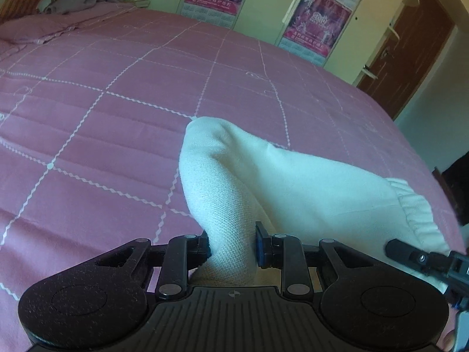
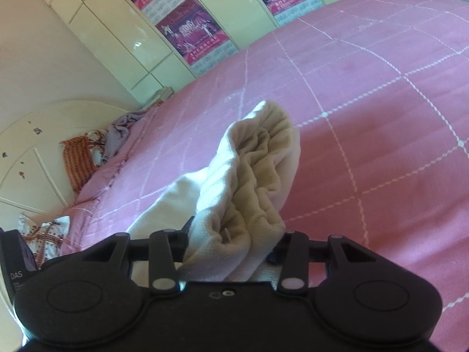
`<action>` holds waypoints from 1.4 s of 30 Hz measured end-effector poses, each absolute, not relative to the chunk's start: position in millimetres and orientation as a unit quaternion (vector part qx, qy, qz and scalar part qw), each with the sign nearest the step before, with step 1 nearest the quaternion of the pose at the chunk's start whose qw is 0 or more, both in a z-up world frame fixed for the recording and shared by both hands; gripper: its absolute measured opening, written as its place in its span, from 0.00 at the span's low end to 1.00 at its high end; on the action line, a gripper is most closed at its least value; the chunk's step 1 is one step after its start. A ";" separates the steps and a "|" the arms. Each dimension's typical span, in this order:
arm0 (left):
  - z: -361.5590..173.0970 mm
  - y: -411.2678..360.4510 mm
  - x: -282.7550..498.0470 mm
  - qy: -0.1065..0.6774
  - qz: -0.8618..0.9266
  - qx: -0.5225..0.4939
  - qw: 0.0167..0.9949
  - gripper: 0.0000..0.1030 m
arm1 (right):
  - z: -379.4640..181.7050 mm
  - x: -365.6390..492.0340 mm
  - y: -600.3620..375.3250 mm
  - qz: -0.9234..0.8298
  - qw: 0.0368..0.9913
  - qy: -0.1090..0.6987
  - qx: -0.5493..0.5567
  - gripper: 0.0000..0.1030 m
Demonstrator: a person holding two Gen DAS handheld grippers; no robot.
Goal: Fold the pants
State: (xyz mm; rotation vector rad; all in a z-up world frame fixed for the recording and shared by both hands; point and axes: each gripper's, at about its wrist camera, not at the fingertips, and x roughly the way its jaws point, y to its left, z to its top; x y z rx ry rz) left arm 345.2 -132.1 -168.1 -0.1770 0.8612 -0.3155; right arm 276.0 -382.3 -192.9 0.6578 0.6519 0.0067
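- Pants (image 1: 263,176), white and knitted, are seen in the left wrist view lifted above the pink bed cover (image 1: 102,123); one part is bunched and clamped in the left claw (image 1: 233,246), whose pads are pressed on the cloth from both sides.
- From this claw the cloth is stretched to the right, where the gathered waistband (image 1: 416,208) is seen near the edge of the frame, just beside the tip of the right claw (image 1: 422,259).
- Behind the bed, cream wardrobe doors (image 1: 263,3) with purple posters (image 1: 316,20) are seen, and a brown door (image 1: 410,50) at the right.
- In the right wrist view the pants (image 2: 258,176) are held by the right claw (image 2: 231,248), clenched on a thick crumpled bundle of the waistband; the bundle stands up over the bed cover (image 2: 366,88).
- At the left a grey cloth (image 2: 123,129) and an orange patterned cloth (image 2: 77,161) are lying at the end of the bed.
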 end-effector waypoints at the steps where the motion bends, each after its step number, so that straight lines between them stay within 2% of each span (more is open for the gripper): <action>1: -175.4 -134.6 344.4 0.424 -0.144 -0.060 0.892 0.28 | -199.2 277.5 -385.1 -0.004 0.893 0.319 0.318 0.42; 3: -195.9 -132.4 342.9 0.448 -0.140 -0.043 0.882 0.40 | -215.4 278.6 -392.8 -0.028 0.884 0.341 0.318 0.46; 5: -197.8 -128.5 336.5 0.437 -0.139 -0.039 0.888 0.46 | -233.8 276.3 -393.9 -0.056 0.875 0.379 0.296 0.52; 7: -194.3 -126.8 336.4 0.439 -0.144 -0.038 0.886 0.46 | -240.3 268.7 -387.9 -0.064 0.881 0.384 0.267 0.58; 8: -192.0 -125.4 334.7 0.439 -0.144 -0.038 0.886 0.46 | -238.2 264.3 -385.1 -0.073 0.886 0.379 0.257 0.66; 9: -188.3 -123.4 333.0 0.437 -0.143 -0.036 0.887 0.46 | -234.7 260.9 -383.8 -0.082 0.888 0.375 0.253 0.69; 13: -166.5 -116.0 301.2 0.391 -0.139 -0.016 0.910 0.46 | -206.6 242.1 -381.6 -0.102 0.908 0.334 0.230 0.68; 16: -154.2 -116.1 279.5 0.369 -0.148 -0.010 0.917 0.46 | -180.0 228.3 -366.1 -0.104 0.932 0.303 0.170 0.59; 18: -152.3 -122.1 269.4 0.361 -0.153 0.011 0.920 0.46 | -168.7 222.7 -348.7 -0.101 0.944 0.289 0.126 0.45; 20: -159.2 -129.6 263.4 0.371 -0.153 0.033 0.916 0.46 | -165.0 217.3 -328.8 -0.094 0.951 0.282 0.081 0.35; 22: -171.7 -136.9 261.0 0.389 -0.145 0.057 0.908 0.46 | -171.1 217.5 -313.6 -0.084 0.950 0.296 0.046 0.31; 24: -180.2 -139.0 252.0 0.371 -0.145 0.084 0.913 0.46 | -184.9 219.4 -305.0 -0.083 0.943 0.320 0.027 0.25; 28: -181.0 -137.3 242.0 0.363 -0.150 0.090 0.915 0.46 | -219.0 228.3 -308.1 -0.096 0.920 0.380 0.016 0.26; 34: -175.5 -130.1 235.8 0.347 -0.156 0.091 0.920 0.46 | -215.6 227.9 -314.6 -0.097 0.919 0.379 0.049 0.27; 37: -180.8 -127.4 237.6 0.353 -0.146 0.085 0.920 0.46 | -204.9 217.4 -320.6 -0.094 0.928 0.352 0.076 0.27; 40: -184.8 -128.3 237.3 0.361 -0.144 0.092 0.917 0.46 | -218.9 222.5 -323.1 -0.095 0.917 0.382 0.069 0.28; 42: -181.3 -126.7 235.7 0.358 -0.146 0.092 0.918 0.46 | -215.7 216.9 -326.5 -0.093 0.920 0.372 0.087 0.29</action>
